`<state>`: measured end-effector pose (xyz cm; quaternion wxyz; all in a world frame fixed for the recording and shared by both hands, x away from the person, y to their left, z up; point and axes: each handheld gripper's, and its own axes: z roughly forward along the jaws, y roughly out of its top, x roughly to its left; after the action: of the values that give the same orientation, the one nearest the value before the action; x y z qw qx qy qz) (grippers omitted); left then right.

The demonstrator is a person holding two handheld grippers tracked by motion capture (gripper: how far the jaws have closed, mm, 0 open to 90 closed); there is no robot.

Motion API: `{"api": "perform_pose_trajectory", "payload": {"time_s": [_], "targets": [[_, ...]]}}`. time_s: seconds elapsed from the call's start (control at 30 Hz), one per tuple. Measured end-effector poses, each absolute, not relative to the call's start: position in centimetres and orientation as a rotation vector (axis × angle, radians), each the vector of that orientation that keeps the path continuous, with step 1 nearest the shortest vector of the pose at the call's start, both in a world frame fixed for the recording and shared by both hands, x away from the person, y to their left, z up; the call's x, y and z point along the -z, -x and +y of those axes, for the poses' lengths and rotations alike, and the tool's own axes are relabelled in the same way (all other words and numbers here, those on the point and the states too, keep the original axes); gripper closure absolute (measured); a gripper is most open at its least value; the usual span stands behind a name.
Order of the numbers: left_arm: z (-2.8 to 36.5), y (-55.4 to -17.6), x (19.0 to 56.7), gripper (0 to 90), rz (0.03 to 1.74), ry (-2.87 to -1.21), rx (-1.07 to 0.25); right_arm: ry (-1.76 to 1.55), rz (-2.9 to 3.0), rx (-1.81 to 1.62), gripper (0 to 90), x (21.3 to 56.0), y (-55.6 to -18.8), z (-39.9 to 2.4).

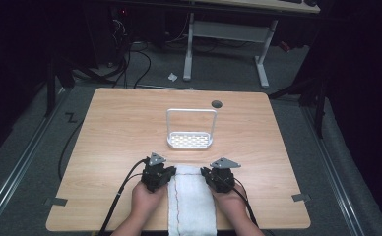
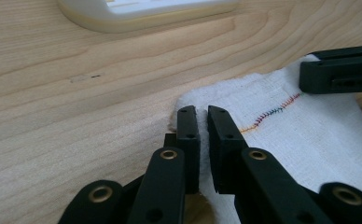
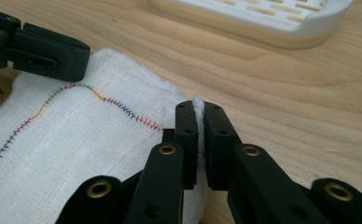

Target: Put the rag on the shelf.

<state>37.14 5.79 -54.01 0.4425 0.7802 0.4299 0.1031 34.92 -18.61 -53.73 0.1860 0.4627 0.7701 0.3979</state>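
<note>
Wooden table (image 1: 110, 147), lower middle: both grippers, left (image 1: 165, 176) and right (image 1: 209, 177), pinch the white towel's (image 1: 191, 204) far corners; folding's not started yet.

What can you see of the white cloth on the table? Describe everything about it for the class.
The white cloth looks like a woven, slightly fuzzy towel, folded into a long narrow strip with a wavy line of multicoloured stitching along it. It lies flat on the wooden table, running from in front of the white rack back over the near edge. The left gripper pinches its far left corner and the right gripper its far right corner, each shut on a small fold of fabric.
</note>
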Motion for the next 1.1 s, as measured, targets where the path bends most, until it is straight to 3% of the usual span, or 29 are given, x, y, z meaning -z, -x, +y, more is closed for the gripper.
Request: {"api": "perform_pose_trajectory", "payload": {"time_s": [0.37,1.1], "targets": [[5.4,-34.2,52.3,84.0,1.028,-1.767,-0.408,-1.15,2.021,-1.212,85.7,51.9,-32.5,-18.6],[5.0,-34.8,46.1,84.0,0.922,-1.645,-0.489,-1.005,1.833,-1.311,85.7,45.6,-32.7,-18.8]]}}
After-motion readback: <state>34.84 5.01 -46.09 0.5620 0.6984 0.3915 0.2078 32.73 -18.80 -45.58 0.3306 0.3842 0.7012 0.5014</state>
